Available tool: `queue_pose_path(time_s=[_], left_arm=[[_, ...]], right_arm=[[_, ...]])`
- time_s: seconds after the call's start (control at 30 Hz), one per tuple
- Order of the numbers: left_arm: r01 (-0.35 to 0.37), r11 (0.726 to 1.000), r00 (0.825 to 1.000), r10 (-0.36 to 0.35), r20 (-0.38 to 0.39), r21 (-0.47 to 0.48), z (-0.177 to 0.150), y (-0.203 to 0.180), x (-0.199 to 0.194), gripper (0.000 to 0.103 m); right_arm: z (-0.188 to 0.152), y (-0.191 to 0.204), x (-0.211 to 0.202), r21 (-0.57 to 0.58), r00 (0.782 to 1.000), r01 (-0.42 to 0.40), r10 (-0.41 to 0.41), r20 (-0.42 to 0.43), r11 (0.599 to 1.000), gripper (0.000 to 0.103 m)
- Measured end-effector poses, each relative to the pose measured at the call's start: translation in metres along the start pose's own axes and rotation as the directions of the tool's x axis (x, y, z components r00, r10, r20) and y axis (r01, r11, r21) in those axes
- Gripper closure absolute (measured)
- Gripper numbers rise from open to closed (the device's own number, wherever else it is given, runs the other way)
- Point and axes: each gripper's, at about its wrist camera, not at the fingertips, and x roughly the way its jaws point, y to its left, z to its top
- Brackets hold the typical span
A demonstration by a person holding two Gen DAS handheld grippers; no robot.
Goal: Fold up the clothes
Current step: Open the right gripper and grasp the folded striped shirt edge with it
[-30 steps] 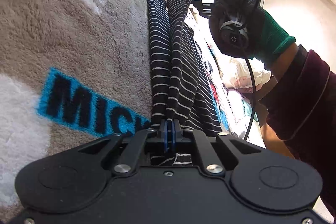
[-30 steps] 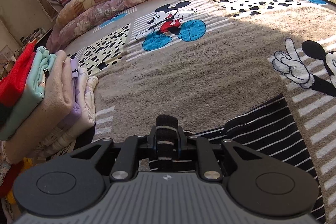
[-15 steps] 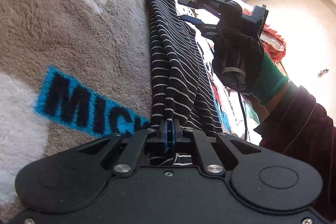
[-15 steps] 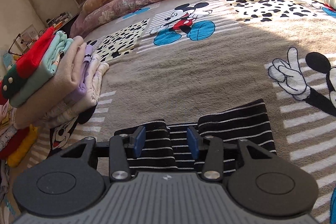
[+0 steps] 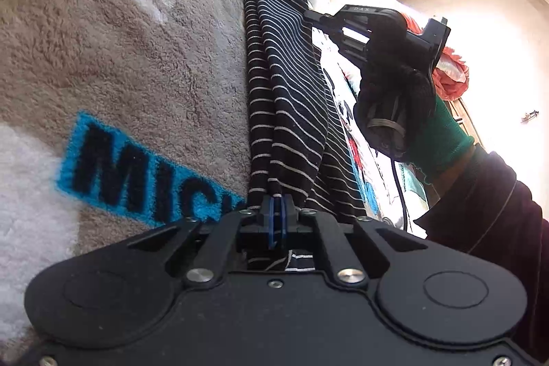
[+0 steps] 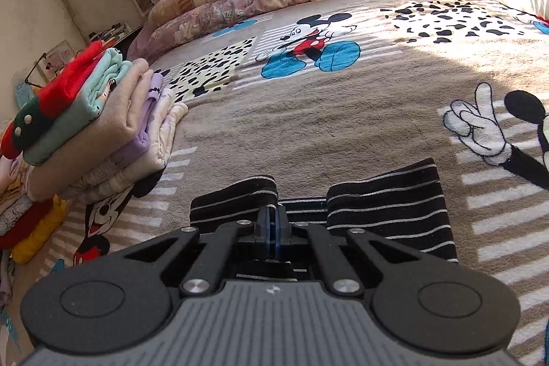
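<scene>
A bed covered by a cartoon-mouse blanket (image 6: 308, 132). The black striped garment (image 5: 284, 98) lies on it as a long narrow band, beside the blanket's blue lettering. The left gripper (image 5: 277, 204) has its jaws closed on one end. The right gripper (image 6: 273, 222) is pinched shut on the opposite edge, presumably so both ends can be carried together. Left of the garment sits a stack of folded clothes (image 6: 96, 126).

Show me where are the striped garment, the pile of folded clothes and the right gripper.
striped garment (image 5: 291, 98): left wrist view, on its bunched middle.
pile of folded clothes (image 6: 113, 122): right wrist view, on the beige piece's fold.
right gripper (image 6: 273, 222): right wrist view, between its closed fingertips.
</scene>
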Motion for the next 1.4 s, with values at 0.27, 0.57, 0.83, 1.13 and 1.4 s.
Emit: queue_pose_path(time_s=[0.27,0.57,0.83,1.13,1.4], left_arm=[[-0.003,1.000,1.000,0.003,-0.002,0.005,0.001,-0.002,0.002,0.100],[0.000,1.000,1.000,0.000,-0.003,0.004,0.003,-0.002,0.001,0.100],[-0.002,1.000,1.000,0.002,-0.004,0.006,0.005,-0.003,0.000,0.100],[-0.008,1.000,1.000,0.008,0.029,0.005,0.006,-0.005,-0.008,0.097],[-0.008,1.000,0.995,0.007,0.103,0.006,0.009,-0.005,-0.026,0.096]], right_arm=[[0.003,-0.009,0.002,-0.015,0.999,0.029,-0.030,-0.030,0.999,0.098],[-0.004,-0.013,0.011,-0.018,0.997,0.069,-0.069,-0.041,0.997,0.087],[-0.009,-0.002,-0.039,-0.094,0.999,0.011,-0.006,0.047,0.996,0.079],[-0.081,0.016,-0.060,-0.153,0.997,-0.031,0.019,-0.080,0.988,0.076],[-0.108,0.022,-0.116,-0.188,0.998,-0.034,0.044,0.051,0.982,0.073]])
